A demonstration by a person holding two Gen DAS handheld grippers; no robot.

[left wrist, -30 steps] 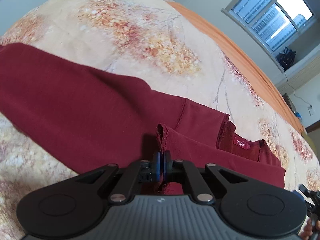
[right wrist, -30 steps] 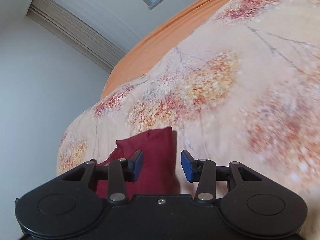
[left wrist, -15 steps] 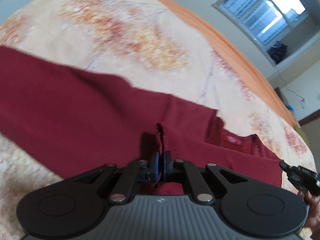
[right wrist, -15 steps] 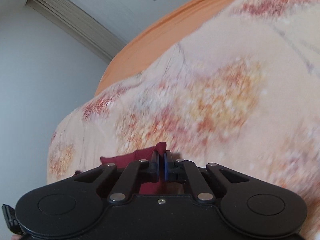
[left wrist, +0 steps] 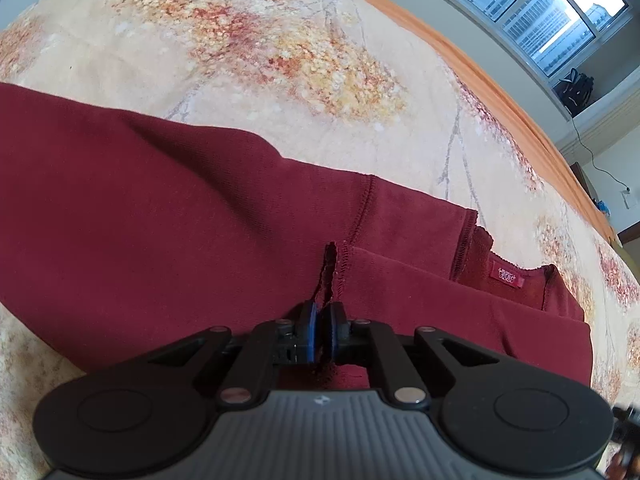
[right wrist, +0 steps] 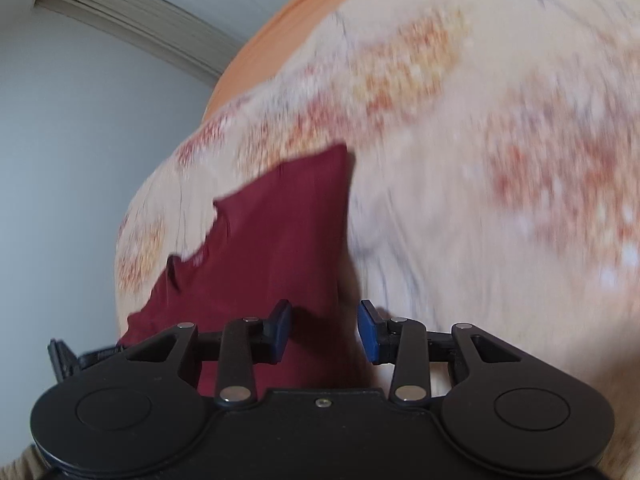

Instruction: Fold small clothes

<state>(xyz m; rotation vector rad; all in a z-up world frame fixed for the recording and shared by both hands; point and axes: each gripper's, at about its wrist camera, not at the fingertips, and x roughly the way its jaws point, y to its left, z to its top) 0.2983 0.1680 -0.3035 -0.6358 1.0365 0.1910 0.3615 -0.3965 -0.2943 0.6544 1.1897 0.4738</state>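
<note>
- Right now the left gripper (left wrist: 323,334) has its blue pads pressed together on a hemmed edge of the dark red garment (left wrist: 168,208), which stands up in a ragged ridge straight ahead of the fingertips.
- Beyond that pinch the garment spreads flat on the floral bedspread (left wrist: 280,40), stretching far to the tool's left; its neckline and the small red label (left wrist: 507,277) lie ahead and to the tool's right.
- Meanwhile the right gripper (right wrist: 323,330) stands wide open with nothing between its pads. In its blurred view a corner of the garment lies under and ahead of its left finger, while the right finger sits over bare bedspread.
- My judgement: a fold is being carried by the left tool, with the right one free to help.
- To do it well, keep the left pinch firm and low, and draw the edge across in one smooth sweep so the layer beneath does not drag.
- Aim the held hem at the opposite edge, lay it down square, and only then let go.
- Use the open right tool to pin or smooth the corner in front of it if the cloth bunches.
</note>
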